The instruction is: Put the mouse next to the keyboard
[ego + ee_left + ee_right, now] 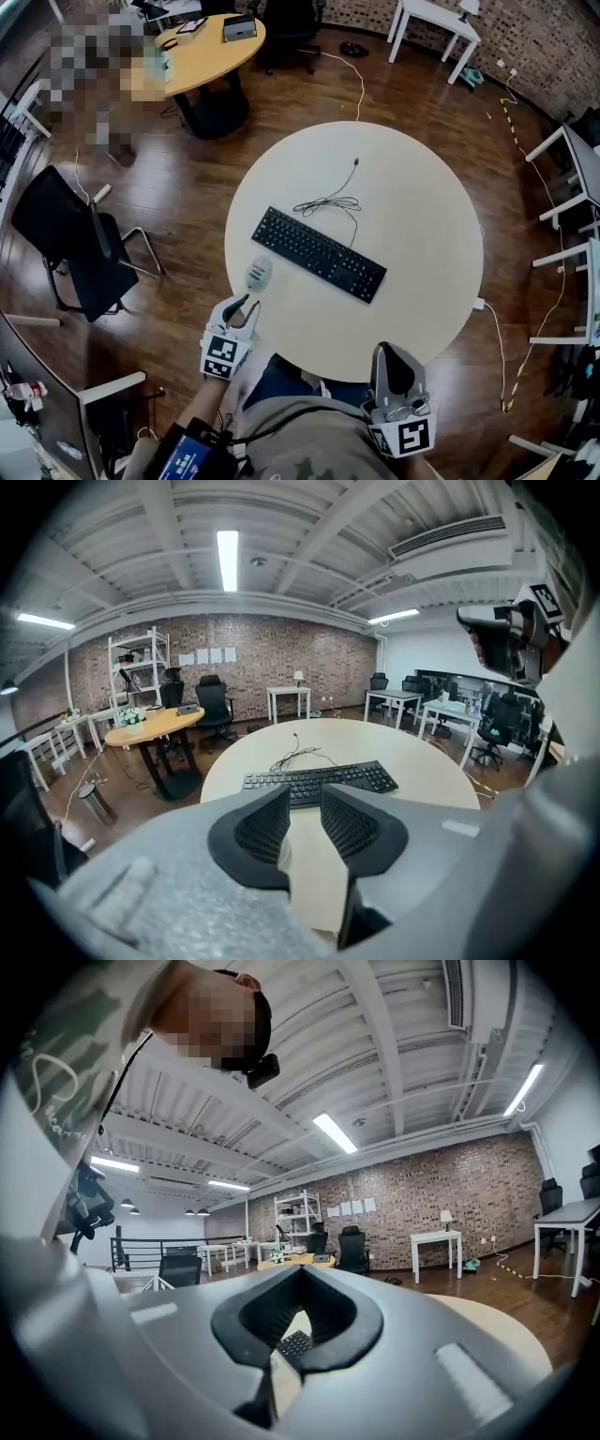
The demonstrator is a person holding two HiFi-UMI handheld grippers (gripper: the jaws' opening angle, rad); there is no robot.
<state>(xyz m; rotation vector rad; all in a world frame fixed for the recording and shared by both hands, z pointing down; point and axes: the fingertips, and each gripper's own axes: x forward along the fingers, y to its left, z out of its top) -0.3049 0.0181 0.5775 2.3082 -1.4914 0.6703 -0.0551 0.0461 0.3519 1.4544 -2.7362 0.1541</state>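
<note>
A pale grey mouse (258, 274) lies at the near-left edge of the round beige table (412, 216). The black keyboard (319, 253) lies slantwise in the table's middle, its cable (330, 201) coiled behind it. My left gripper (246, 302) points at the mouse with its tips just short of the mouse's near end; its jaws stand apart. In the left gripper view (305, 799) only table shows in the gap, with the keyboard (319, 782) ahead. My right gripper (389, 352) hangs off the table's near edge, its tips (300, 1277) together and nothing in them.
Dark wooden floor surrounds the table. A black chair (70, 239) stands to the left, a round yellow table (202, 52) at the back left and white desks (436, 19) at the back and right. A cord (497, 347) runs down from the table's right edge.
</note>
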